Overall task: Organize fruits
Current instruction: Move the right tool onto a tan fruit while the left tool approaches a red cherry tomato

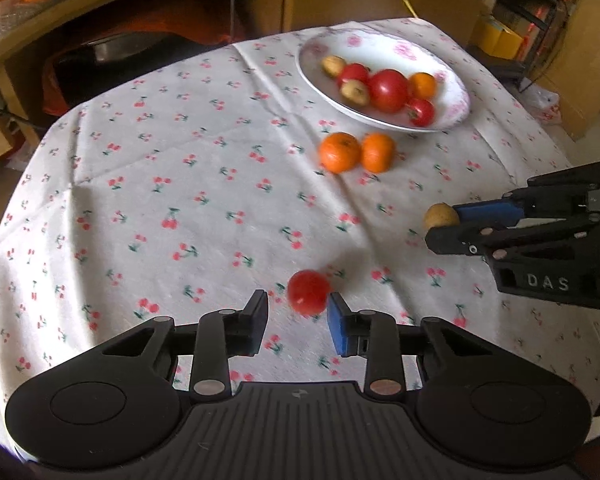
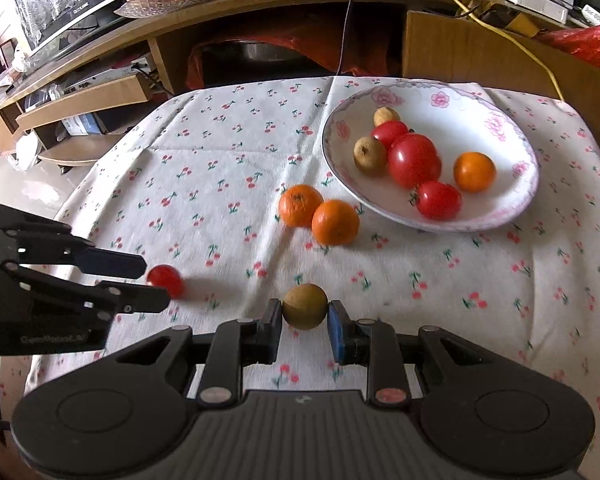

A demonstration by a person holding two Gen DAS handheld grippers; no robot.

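Note:
My left gripper (image 1: pixel 298 300) is open; a small red tomato (image 1: pixel 309 291) lies on the cloth at its tips, against the right blue pad. It also shows in the right wrist view (image 2: pixel 166 280). My right gripper (image 2: pixel 305 312) is shut on a small brown fruit (image 2: pixel 305 306), also visible in the left wrist view (image 1: pixel 440 216). A white flowered plate (image 2: pixel 512 128) at the far right holds tomatoes, two brown fruits and an orange. Two oranges (image 2: pixel 319 216) lie on the cloth just in front of the plate.
The round table has a cherry-print cloth (image 1: pixel 160 184). Behind it stand a wooden shelf (image 2: pixel 220 12) with a fruit dish, cables and cardboard boxes (image 1: pixel 380 0). The two grippers work close together near the table's front.

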